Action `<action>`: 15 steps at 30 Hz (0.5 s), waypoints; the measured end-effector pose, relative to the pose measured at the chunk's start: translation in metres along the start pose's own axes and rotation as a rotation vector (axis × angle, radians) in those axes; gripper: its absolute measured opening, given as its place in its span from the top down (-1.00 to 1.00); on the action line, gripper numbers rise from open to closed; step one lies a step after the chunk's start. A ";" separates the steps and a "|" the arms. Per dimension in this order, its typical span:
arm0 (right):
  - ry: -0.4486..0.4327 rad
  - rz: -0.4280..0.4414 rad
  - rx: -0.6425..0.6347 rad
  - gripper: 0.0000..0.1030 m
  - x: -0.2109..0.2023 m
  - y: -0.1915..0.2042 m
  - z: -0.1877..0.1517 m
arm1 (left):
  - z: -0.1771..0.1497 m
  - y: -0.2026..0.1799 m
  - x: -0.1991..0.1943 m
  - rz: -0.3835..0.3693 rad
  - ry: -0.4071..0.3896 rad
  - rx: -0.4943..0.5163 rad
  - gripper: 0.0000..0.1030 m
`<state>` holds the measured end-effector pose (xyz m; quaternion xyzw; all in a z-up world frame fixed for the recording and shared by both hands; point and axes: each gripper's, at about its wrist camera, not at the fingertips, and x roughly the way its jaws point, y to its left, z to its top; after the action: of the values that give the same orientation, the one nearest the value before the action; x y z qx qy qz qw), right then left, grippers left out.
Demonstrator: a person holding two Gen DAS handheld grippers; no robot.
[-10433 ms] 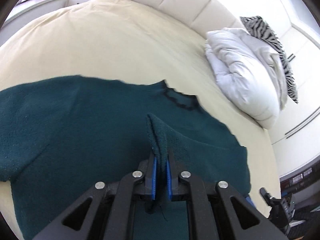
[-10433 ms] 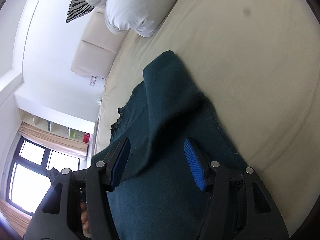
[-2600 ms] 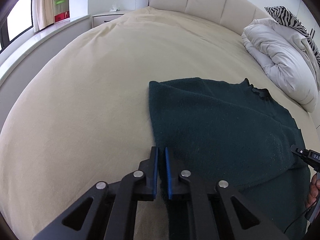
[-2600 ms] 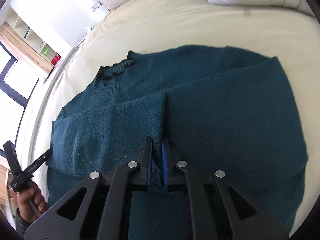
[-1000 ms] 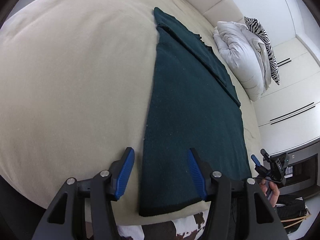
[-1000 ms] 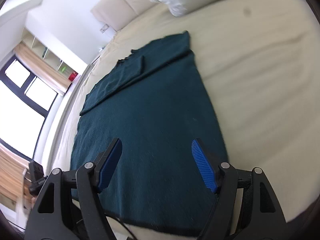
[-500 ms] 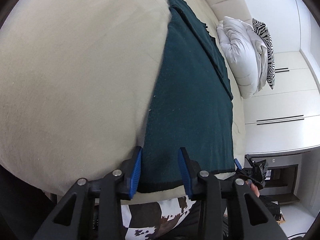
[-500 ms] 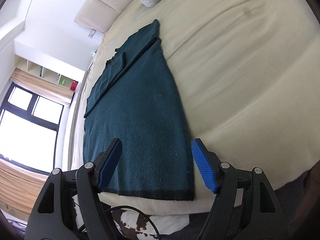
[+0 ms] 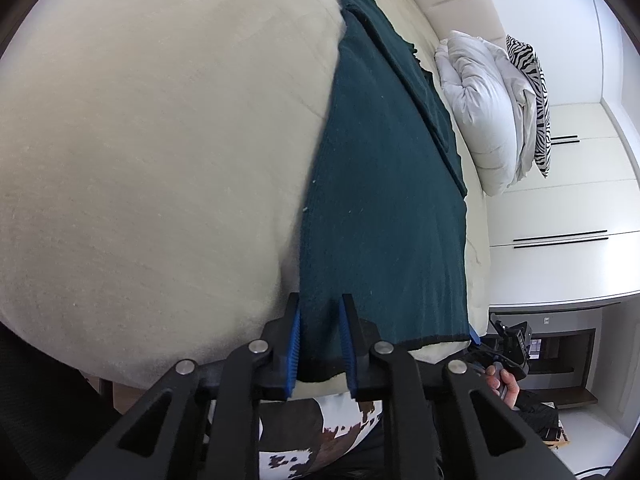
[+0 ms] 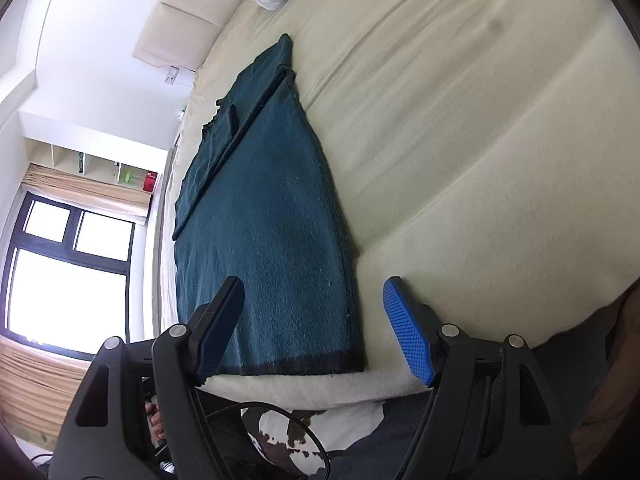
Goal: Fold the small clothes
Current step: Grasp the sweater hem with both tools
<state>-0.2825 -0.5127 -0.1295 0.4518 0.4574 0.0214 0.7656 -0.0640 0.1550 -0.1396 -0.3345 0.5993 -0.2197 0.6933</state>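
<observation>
A dark teal knit sweater [image 9: 384,200] lies flat on the cream bed, sleeves folded in, its black-edged hem at the near bed edge. In the left wrist view my left gripper [image 9: 320,324] has its blue pads narrowed around the hem's left corner, with a small gap still showing. In the right wrist view the sweater [image 10: 272,232] stretches away from the hem. My right gripper [image 10: 316,312] is wide open, its fingers either side of the hem's right corner, just above it.
The cream bed [image 9: 160,140] fills both views. A white duvet [image 9: 480,100] and zebra pillow [image 9: 532,92] lie at the headboard. A window [image 10: 68,264] and shelves are at the left of the right wrist view. The bed edge is close below the grippers.
My left gripper has moved onto the hem's left corner and narrowed its jaws around it. My right gripper has come closer to the right corner and stays wide open.
</observation>
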 end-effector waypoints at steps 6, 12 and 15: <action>0.045 -0.014 0.040 -0.22 0.004 -0.004 -0.005 | -0.003 -0.002 0.002 0.015 0.005 0.016 0.86; 0.127 -0.020 0.054 -0.07 0.021 -0.003 -0.012 | -0.004 -0.003 0.000 0.018 0.001 0.031 0.87; 0.129 -0.002 0.073 -0.06 0.023 -0.006 -0.014 | -0.004 0.001 -0.001 0.014 -0.001 0.030 0.87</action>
<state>-0.2815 -0.4963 -0.1514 0.4765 0.5066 0.0332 0.7177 -0.0683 0.1552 -0.1400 -0.3199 0.5979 -0.2237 0.7001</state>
